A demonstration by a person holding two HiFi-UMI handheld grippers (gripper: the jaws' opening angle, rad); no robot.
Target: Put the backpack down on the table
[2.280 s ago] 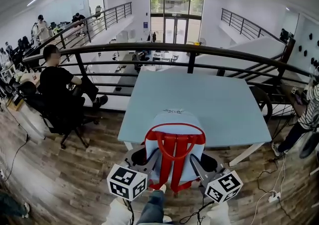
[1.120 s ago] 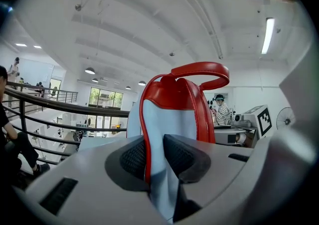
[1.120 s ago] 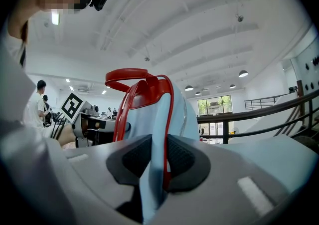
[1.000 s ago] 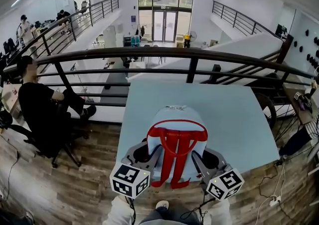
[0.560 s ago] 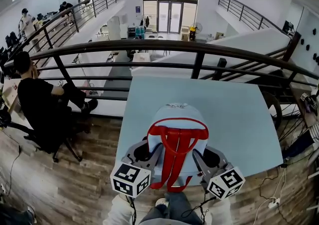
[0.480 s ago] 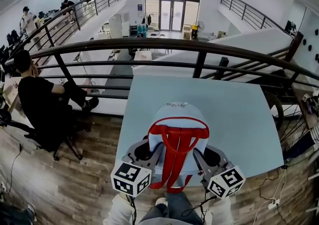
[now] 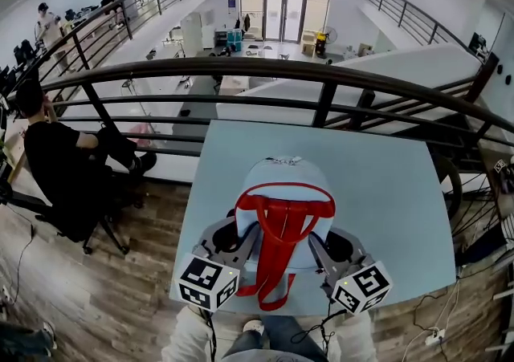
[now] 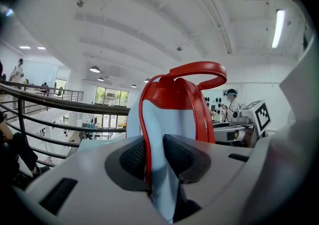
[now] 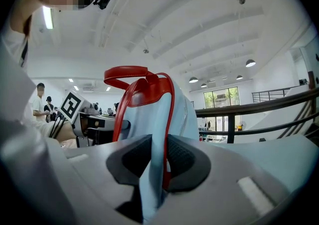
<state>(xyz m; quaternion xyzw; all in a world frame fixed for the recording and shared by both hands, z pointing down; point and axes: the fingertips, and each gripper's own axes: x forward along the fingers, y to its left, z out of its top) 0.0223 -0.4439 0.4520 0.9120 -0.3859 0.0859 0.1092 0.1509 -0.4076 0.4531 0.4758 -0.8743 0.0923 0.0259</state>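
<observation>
Backpack: the pale blue backpack [image 7: 281,216] with red shoulder straps [image 7: 275,268] is held upright above the table [image 7: 393,192]. It sits at the middle of the near edge, and the strap ends dangle past that edge. Whether its base rests on the top I cannot tell.
Left gripper: the left gripper [image 8: 154,156] is clenched on the backpack's left side, on fabric and red piping.
Right gripper: the right gripper [image 9: 159,156] is clamped the same way on the backpack's right side.
Handling: soft cloth, probably light. It will likely sag or topple once freed, so the two side seams look the best hold, with the bottom set down first.
Change: earlier the backpack hung at the near edge, mostly off the table. Now it is further in over the top.
</observation>
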